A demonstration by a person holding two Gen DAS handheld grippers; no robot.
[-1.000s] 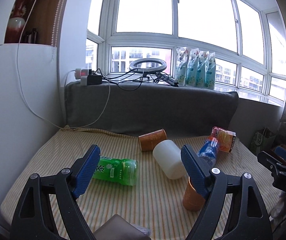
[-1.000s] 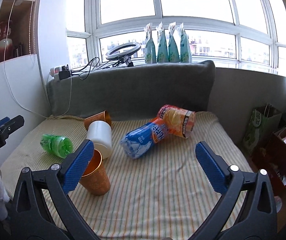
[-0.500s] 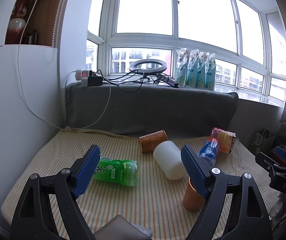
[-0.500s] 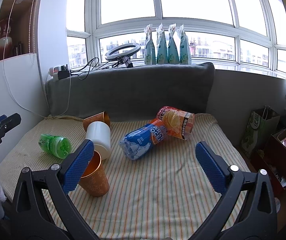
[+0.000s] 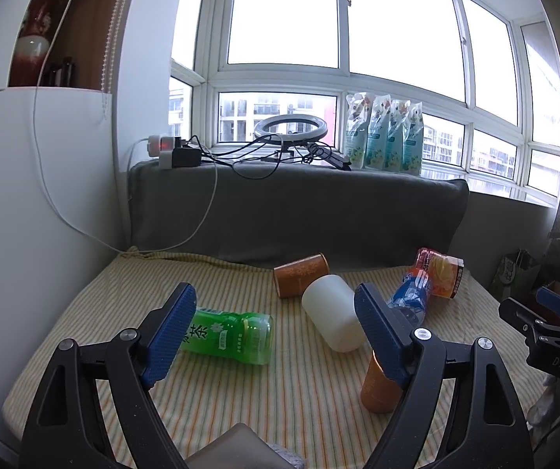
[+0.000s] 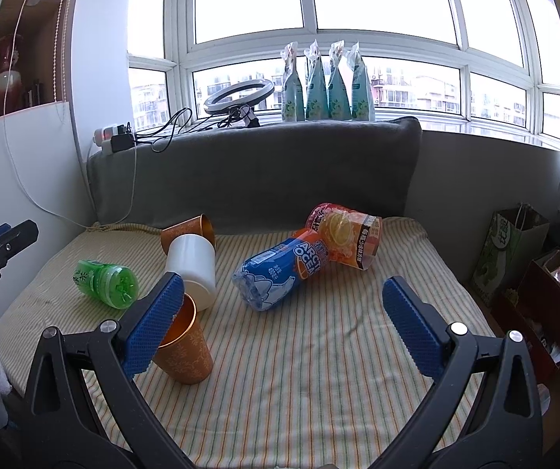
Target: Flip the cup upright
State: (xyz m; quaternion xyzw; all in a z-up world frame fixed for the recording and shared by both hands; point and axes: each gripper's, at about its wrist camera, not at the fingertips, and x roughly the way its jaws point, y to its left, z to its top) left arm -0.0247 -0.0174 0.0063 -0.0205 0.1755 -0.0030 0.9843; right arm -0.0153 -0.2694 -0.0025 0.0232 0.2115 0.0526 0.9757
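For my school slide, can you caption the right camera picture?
Open right gripper above a striped mat with tipped cups and bottles.

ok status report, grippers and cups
Left gripper and right gripper open, empty. Near orange cup upright; far orange cup on its side, white cup alongside.

A cloth (image 6: 319,371) striped in cream, yellow and green is seen across the surface. An orange cup (image 6: 184,346) with a faint pale pattern is seen near left, and a second orange cup (image 6: 188,230) farther back. A plain white cup (image 6: 192,269) is seen between them. A green bottle (image 6: 104,283), a blue bottle (image 6: 280,273) and an orange-red bottle (image 6: 346,240) are seen. Blue pads (image 6: 155,328) are carried on black gripper frames.
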